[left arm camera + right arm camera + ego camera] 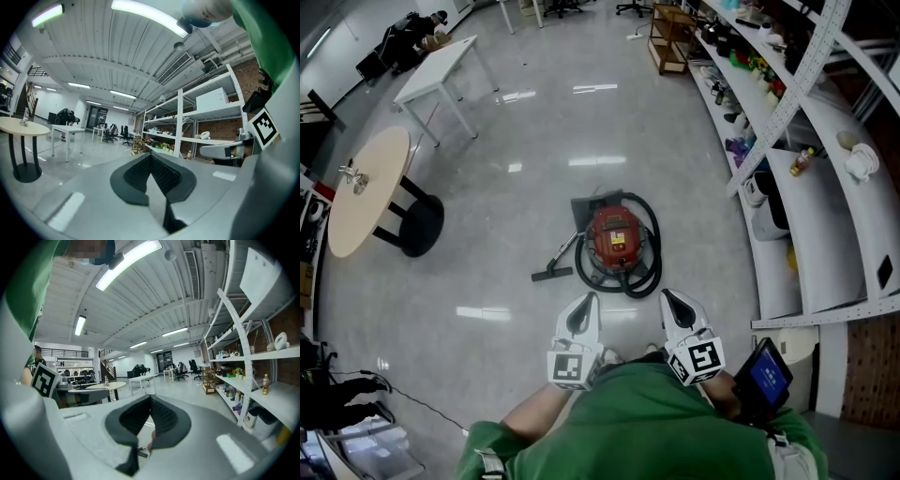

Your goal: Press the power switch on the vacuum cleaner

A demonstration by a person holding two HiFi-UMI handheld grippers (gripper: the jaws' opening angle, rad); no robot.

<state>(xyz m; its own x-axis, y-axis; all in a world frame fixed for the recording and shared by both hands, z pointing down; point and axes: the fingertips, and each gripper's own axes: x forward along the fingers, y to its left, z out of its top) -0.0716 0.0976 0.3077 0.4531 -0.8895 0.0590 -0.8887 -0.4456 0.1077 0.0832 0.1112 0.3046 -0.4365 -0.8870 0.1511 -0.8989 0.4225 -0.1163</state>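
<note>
While both tools hang close in front of my chest, they are well apart from the vacuum cleaner and nothing is pressed yet. My left tool (584,302) and my right tool (667,293) each have the jaws pressed together to a point, and neither carries anything.

Further ahead, the vacuum cleaner (617,239) stands on the glossy floor (506,234). Its black hose (654,251) is coiled around the red body, and the floor nozzle (551,274) lies at its left.

From this height the power switch is too small for me to pick out, so I think I could push the wrong spot on the top. I judge also that a slanted push may roll the machine away on this smooth floor. My tool tip may catch the hose when I reach down.
</note>
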